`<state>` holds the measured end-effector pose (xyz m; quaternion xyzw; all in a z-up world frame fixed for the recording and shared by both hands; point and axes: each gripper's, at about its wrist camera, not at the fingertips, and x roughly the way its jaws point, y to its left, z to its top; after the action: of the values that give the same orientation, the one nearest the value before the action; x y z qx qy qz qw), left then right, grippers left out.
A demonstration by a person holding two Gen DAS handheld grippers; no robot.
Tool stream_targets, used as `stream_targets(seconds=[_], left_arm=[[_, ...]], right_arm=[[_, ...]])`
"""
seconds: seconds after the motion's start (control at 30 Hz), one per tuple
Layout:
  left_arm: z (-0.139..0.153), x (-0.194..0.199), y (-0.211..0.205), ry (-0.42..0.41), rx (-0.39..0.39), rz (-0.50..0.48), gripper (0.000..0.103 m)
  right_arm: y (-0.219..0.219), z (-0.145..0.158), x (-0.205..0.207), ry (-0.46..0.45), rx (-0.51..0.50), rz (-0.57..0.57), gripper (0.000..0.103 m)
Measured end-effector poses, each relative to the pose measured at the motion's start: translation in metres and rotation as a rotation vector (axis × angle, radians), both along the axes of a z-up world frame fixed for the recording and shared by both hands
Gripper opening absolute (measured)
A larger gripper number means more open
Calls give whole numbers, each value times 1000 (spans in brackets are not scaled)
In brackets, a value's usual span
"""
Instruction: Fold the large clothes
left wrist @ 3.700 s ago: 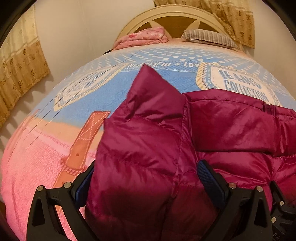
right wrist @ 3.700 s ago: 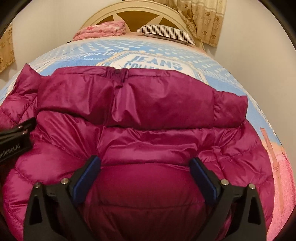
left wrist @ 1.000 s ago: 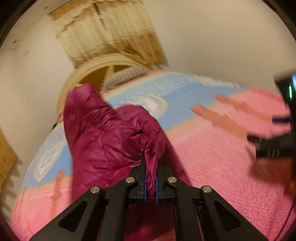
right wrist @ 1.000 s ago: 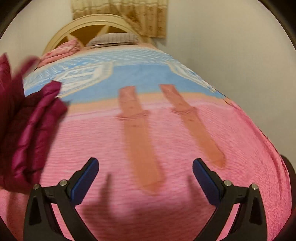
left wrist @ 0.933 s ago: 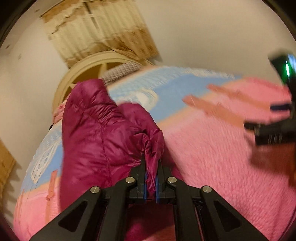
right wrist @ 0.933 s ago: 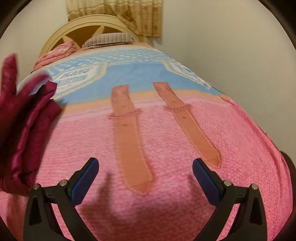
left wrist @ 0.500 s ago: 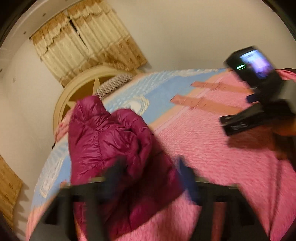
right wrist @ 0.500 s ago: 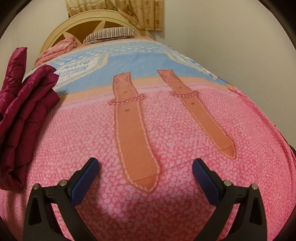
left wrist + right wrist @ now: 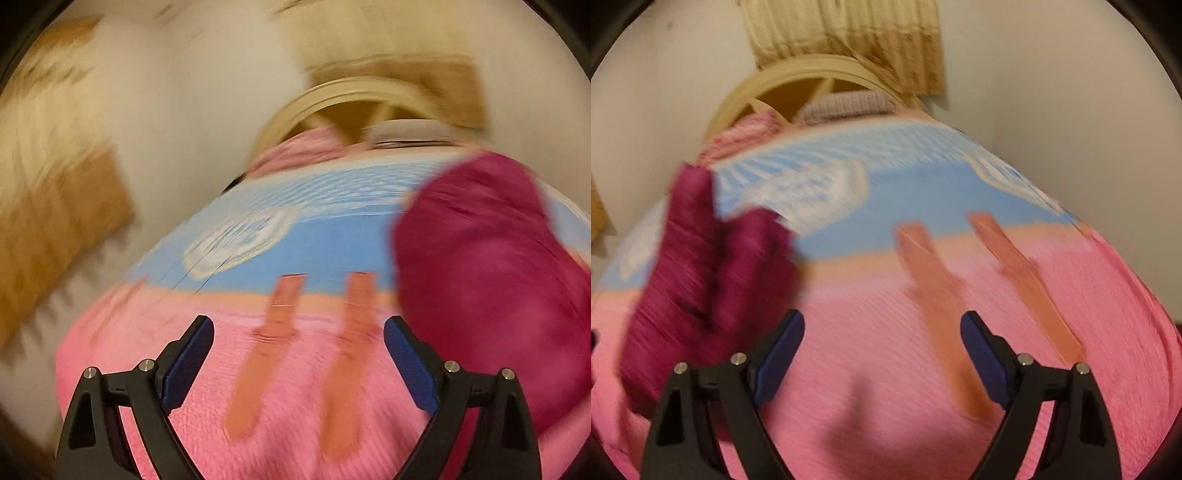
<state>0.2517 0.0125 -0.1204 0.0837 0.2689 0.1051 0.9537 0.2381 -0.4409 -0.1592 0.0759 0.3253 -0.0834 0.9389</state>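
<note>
A folded magenta puffer jacket [image 9: 491, 277] lay bunched in a heap on a bed, resting on the pink-and-blue bedspread [image 9: 280, 398], as both handheld grippers hung over the mattress with nothing in their grasp. In the left wrist view, the left gripper [image 9: 298, 332] stood with its blue-padded fingers [image 9: 186, 365] spread wide over bare pink fabric and two orange strap prints; its jaws had just been opening, and the jacket sat off to the right of them, clear of both pads. In the right wrist view, the right gripper [image 9: 882, 326] also showed its fingers set well apart, though its jaws had just been closing a little, with only bedspread between them. There the jacket [image 9: 701, 280] lay to the left of the gripper, beside its left finger; whether the two touched could not be told through the blur. A cream arched headboard [image 9: 798, 83], a striped pillow [image 9: 846, 105] and beige curtains [image 9: 849, 33] stood at the far end of the bed. Both views were smeared by motion.
</note>
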Motion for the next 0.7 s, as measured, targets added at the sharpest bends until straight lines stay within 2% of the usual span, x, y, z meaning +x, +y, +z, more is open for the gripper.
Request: stream_targets(seconds=[0.1, 0.13, 0.23, 0.3, 0.37, 0.5, 0.7], left_arm=[[3, 40, 20, 24, -54, 135, 94], [3, 48, 22, 29, -76, 153, 94], [0, 69, 13, 42, -154, 169, 94], [-3, 79, 4, 76, -265, 147, 94], [-6, 91, -11, 98, -324, 120, 94], [-15, 112, -40, 115, -266, 119, 94], [-37, 135, -81, 170, -157, 69, 94]], right_arm=[[45, 32, 28, -46, -32, 61, 88], [61, 40, 38, -52, -38, 84, 86], [100, 55, 62, -78, -79, 119, 82], [126, 58, 80, -85, -100, 141, 82], [147, 53, 102, -85, -129, 146, 80], [148, 22, 133, -26, -169, 95, 67], [111, -23, 140, 51, -182, 1, 67]])
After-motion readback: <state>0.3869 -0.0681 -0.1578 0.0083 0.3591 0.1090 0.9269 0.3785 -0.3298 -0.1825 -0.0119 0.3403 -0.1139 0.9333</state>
